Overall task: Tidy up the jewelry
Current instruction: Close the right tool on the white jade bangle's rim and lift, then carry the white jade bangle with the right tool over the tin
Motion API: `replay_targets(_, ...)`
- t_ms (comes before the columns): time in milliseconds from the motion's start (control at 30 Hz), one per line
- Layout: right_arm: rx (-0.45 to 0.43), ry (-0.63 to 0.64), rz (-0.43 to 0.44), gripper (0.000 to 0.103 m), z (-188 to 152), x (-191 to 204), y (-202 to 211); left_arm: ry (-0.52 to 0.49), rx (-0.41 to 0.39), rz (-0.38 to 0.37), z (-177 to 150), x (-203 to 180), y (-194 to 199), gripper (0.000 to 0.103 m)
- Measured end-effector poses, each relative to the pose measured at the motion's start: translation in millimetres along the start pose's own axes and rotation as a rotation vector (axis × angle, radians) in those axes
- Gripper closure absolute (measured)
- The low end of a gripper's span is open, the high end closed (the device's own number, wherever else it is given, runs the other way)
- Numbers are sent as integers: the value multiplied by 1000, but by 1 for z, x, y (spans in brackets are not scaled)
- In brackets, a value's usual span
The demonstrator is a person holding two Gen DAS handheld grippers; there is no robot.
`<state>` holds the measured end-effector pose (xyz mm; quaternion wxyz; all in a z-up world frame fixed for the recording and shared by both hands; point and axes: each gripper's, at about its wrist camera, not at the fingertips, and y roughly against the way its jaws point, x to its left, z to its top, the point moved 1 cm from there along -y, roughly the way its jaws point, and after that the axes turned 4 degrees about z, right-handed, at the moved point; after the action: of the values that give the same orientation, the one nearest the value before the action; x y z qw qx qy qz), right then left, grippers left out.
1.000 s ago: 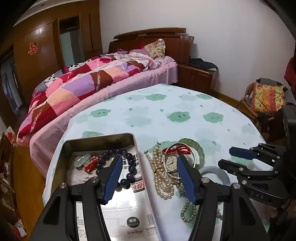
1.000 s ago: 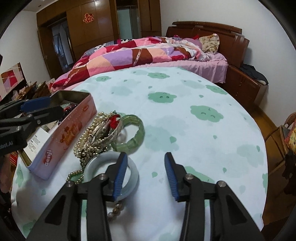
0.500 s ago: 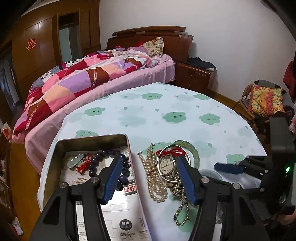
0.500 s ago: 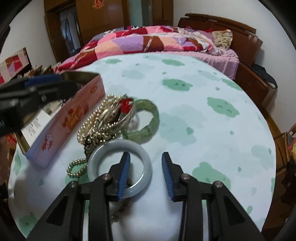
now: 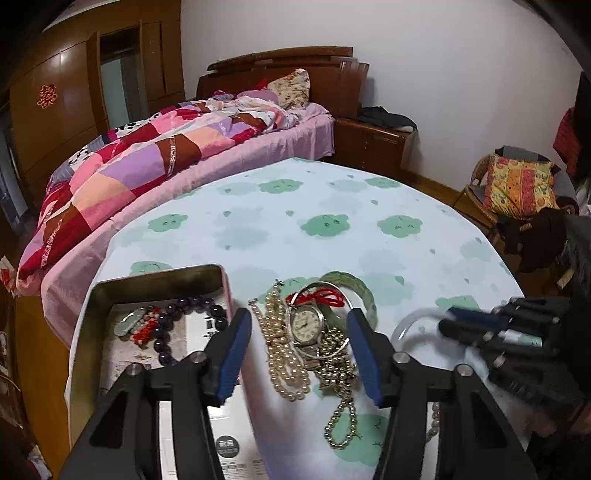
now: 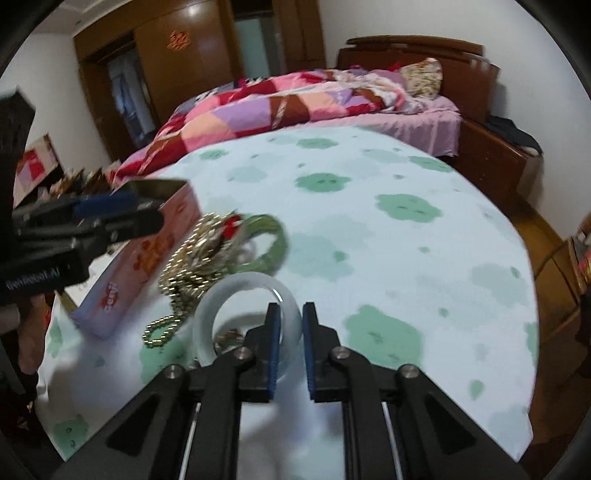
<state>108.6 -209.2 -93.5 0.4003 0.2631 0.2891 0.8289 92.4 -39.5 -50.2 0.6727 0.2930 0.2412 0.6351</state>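
At left, an open rectangular metal tin (image 5: 155, 284) holds dark purple beads (image 5: 192, 306); the left gripper (image 5: 299, 350), jaws narrowing around nothing, hovers over the tangled pearl strands (image 5: 280, 354) and silver wristwatch (image 5: 306, 325). Near right, the right gripper (image 6: 290, 347) is closing on the pale translucent jade bangle (image 6: 236, 291) on the cloud-print tablecloth (image 6: 406, 258). A firm, centred pinch should keep the slick ring from slipping.

Both views: dim indoor light, warm cast, source unseen. Strong fisheye bend; black vignette at corners. Glare patch on wardrobe door (image 6: 201, 16). Left wrist view: mostly sharp, soft shadow under tin (image 5: 155, 284) rim; right tool (image 5: 476, 326) smeared by motion blur. Right wrist view: blurred throughout, esp. pale bangle (image 6: 236, 291) & counter (image 6: 406, 258) foreground; bottom edge washed out.
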Motion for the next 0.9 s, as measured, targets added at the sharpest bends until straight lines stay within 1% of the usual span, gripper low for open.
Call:
replay_targets(67, -11, -42, -13, 89, 1, -12, 2, -15, 5, -8, 1, -8, -2, 51)
replay_targets(133, -17, -75, -33, 89, 2, -22, 1, -39, 7, -18, 2, -17, -4, 57)
replay_targets(167, -16, -83, -41, 89, 3, -25, 0, -58, 12, -27, 3, -24, -5, 63)
replay_targets(200, -15, -88, -44, 89, 4, -26, -1, -72, 19, -34, 3, -29, -7, 68)
replay_targets(267, -17, -93, -41, 89, 3, -26, -2, -97, 34, -43, 4, -39, -14, 74)
replay_targets(367, -22, -77, -36, 89, 3, -20, -2, -110, 61, -51, 4, -48, -26, 75)
replay_targets(433, -25, -66, -38, 89, 2, -18, -1, -113, 81, -51, 3, -50, -34, 78)
replay_targets(500, -27, -61, -37, 89, 1, -18, -2, -110, 106, -50, 2, -50, -43, 86)
replay_targets(533, -27, -62, -35, 89, 1, -17, -2, -109, 113, -48, 1, -50, -45, 87)
replay_targets(567, -28, -61, -33, 89, 1, -18, -2, -110, 121, -44, 1, -49, -49, 90)
replay_targets(600, -28, -60, -33, 89, 1, -18, -3, -107, 125, -36, 0, -48, -51, 98)
replay_targets(733, -37, -55, -33, 89, 1, -17, -2, -92, 121, -54, -3, -43, -46, 99)
replay_targets(833, -45, -54, -36, 89, 1, -17, 1, -81, 96, -73, -3, -41, -32, 100)
replay_targets(900, -52, -51, -39, 89, 1, -16, 3, -84, 61, -80, -1, -42, -17, 100)
